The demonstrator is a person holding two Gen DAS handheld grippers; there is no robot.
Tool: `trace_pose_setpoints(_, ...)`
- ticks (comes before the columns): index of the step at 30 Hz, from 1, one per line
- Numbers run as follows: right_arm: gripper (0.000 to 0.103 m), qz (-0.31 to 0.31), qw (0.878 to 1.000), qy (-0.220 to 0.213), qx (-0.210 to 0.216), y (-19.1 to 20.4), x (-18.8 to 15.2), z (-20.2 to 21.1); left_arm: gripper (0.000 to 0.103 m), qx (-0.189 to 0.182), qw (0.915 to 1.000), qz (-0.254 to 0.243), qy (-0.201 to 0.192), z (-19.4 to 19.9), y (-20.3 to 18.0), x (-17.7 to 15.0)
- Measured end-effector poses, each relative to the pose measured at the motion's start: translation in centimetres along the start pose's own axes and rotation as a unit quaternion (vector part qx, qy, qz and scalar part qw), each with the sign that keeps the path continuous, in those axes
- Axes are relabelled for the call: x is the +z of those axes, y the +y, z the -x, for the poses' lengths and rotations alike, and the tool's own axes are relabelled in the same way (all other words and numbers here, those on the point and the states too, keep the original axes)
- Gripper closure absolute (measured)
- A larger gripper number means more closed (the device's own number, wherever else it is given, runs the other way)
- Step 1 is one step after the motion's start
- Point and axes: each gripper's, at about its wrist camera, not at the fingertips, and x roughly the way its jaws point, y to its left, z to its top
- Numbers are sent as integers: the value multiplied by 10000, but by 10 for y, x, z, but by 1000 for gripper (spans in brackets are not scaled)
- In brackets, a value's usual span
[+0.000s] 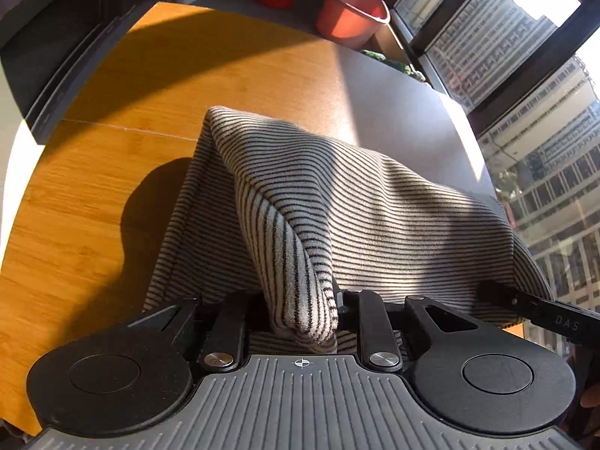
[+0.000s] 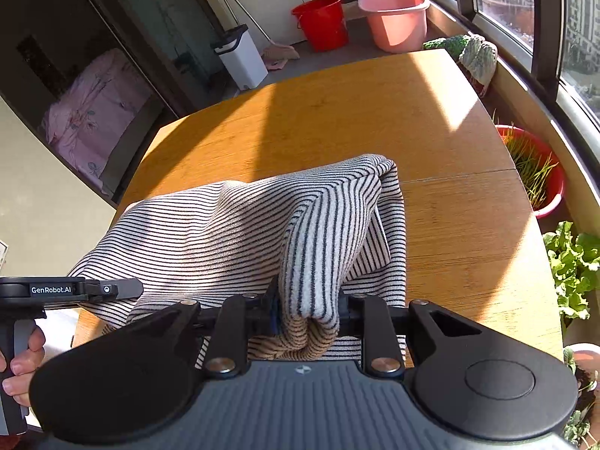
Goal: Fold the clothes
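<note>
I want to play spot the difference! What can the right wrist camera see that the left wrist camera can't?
Only the right wrist view shows the white bin, the pink bedding behind glass, the leafy plants, and a hand holding the left gripper's handle. Only the left wrist view shows the tall buildings outside the window. Both show the striped garment pinched in the left gripper and right gripper, the wooden table, the pink bucket and the red bucket.
</note>
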Motion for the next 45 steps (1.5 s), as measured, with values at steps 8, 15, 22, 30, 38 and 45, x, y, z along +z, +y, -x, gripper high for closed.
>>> trace_pose_setpoints(8, 67, 229, 9983, 422, -335, -2, -21, -8, 60, 257, 9996, 91, 36, 5, 11, -7)
trace_pose_setpoints(15, 1, 359, 9965, -320, -687, -1, -2, 37, 35, 154, 9996, 245, -66, 30, 12, -2)
trace_pose_setpoints(22, 0, 1206, 9862, -1073, -378, 33, 34, 27, 26, -642, 9967, 473, 164, 24, -8, 2)
trace_pose_setpoints(30, 0, 1692, 9831, -365, -592, 37, 44, -57, 23, -537, 9947, 303, 828, -26, 2, 10)
trace_pose_setpoints(38, 0, 1799, 9786, -406, -915, 28, 7, -54, 17, -528, 9953, -440, 677, -47, -8, 37)
trace_pose_setpoints(45, 0, 1077, 9825, -513, -1430, 40, -7, -50, 15, -625, 9920, -951, 542, -71, -15, 71)
